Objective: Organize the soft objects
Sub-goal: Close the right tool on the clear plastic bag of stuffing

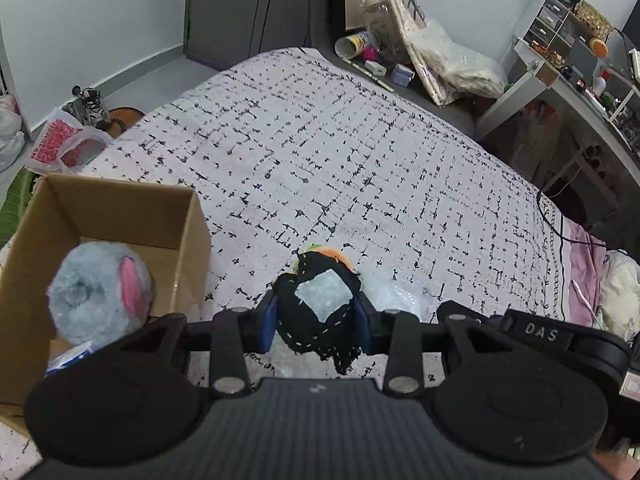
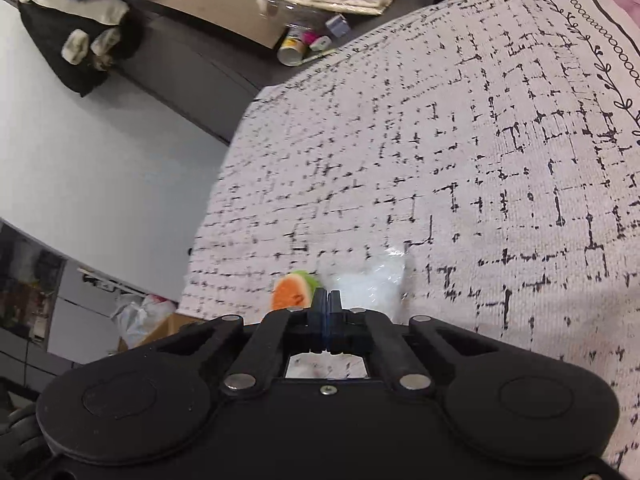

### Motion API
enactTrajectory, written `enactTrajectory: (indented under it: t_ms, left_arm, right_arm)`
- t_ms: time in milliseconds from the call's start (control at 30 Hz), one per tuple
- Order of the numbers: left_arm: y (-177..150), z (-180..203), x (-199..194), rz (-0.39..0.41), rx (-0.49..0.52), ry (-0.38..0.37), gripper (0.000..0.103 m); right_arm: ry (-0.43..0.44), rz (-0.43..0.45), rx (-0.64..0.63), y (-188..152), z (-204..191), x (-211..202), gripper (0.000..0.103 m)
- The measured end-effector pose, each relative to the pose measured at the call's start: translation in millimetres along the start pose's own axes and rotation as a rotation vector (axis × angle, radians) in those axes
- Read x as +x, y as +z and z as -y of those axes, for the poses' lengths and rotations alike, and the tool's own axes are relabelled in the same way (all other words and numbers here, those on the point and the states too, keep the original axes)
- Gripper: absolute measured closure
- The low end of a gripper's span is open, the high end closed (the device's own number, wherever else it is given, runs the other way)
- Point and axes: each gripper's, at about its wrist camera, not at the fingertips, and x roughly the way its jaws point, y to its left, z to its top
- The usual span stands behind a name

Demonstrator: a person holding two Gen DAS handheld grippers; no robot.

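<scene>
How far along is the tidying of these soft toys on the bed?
One looks done: a fluffy blue toy already sits in the cardboard box. In hand: the left gripper is clamped on a black cloth toy, held above the bed. Left: an orange and green toy and a clear plastic bag lie on the cover, just beyond the shut right gripper.

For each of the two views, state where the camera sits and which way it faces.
Left wrist: sits on the left gripper, looking forward and down across the bed toward the far wall; its fingers clamp a black plush toy, with a cardboard box holding a blue plush toy at left.
Right wrist: sits on the right gripper, looking down over the bed's edge toward the floor; its jaws are shut with nothing visible between them.
Shared: the bed, the orange plush piece and clear plastic bag.
</scene>
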Motion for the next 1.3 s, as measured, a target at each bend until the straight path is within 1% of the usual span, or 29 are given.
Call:
enactTrajectory:
  t_ms: [200,333,400,433,467,533,567,600,667,700,767,933,1000,1133,1233,1267,1300]
  left_arm:
    - [-4,1,-30,0.046,0.003,0.008,0.065]
    - [-8,-1,-46,0.068,-0.001,0.016,0.065]
    - [-10,-3,-51,0.075,-0.007,0.019,0.065]
    - [-11,-4,-54,0.079,-0.006,0.017,0.065]
    - [-12,-5,-56,0.086,-0.003,0.021,0.065]
    - [-13,-8,-60,0.09,-0.009,0.024,0.065]
    - [-13,-9,-61,0.093,-0.015,0.026,0.065]
    - [-13,-11,-61,0.094,-0.017,0.03,0.065]
    - [-13,-13,-61,0.094,-0.021,0.034,0.065]
    - [-14,-14,-61,0.094,-0.022,0.035,0.065]
    - [-13,-16,-58,0.091,-0.02,0.037,0.065]
    - [-10,-19,-47,0.079,-0.021,0.04,0.065]
    - [-8,-21,-42,0.074,-0.021,0.038,0.065]
    - [-6,-23,-33,0.059,-0.015,0.04,0.065]
    - [-5,-27,-26,0.05,-0.014,0.047,0.065]
    - [-4,-28,-24,0.048,-0.013,0.05,0.065]
    - [-4,-29,-22,0.046,-0.013,0.053,0.065]
  right_arm:
    - [0.045,0.01,0.032,-8,3,-26,0.103]
    - [0.071,0.021,0.017,-12,-1,-44,0.103]
    - [0.077,0.036,0.044,-11,2,-46,0.102]
    - [0.089,0.026,0.07,-9,7,-43,0.1]
    - [0.09,0.012,0.076,-9,10,-39,0.097]
    - [0.051,-0.005,0.09,-10,17,-29,0.08]
    - [0.034,-0.011,0.096,-10,19,-25,0.068]
    - [0.025,-0.015,0.105,-10,22,-21,0.063]
    - [0.039,-0.014,0.116,-9,24,-15,0.061]
    - [0.048,-0.017,0.118,-8,25,-10,0.055]
    - [0.054,-0.023,0.127,-8,27,-3,0.049]
    - [0.037,-0.055,0.18,-14,42,15,0.048]
    - [0.048,-0.067,0.216,-18,49,25,0.048]
    - [0.075,-0.033,0.283,-24,57,39,0.047]
    - [0.101,-0.019,0.299,-25,59,47,0.047]
    - [0.098,-0.015,0.295,-24,58,49,0.048]
    - [0.092,-0.014,0.288,-22,57,50,0.052]
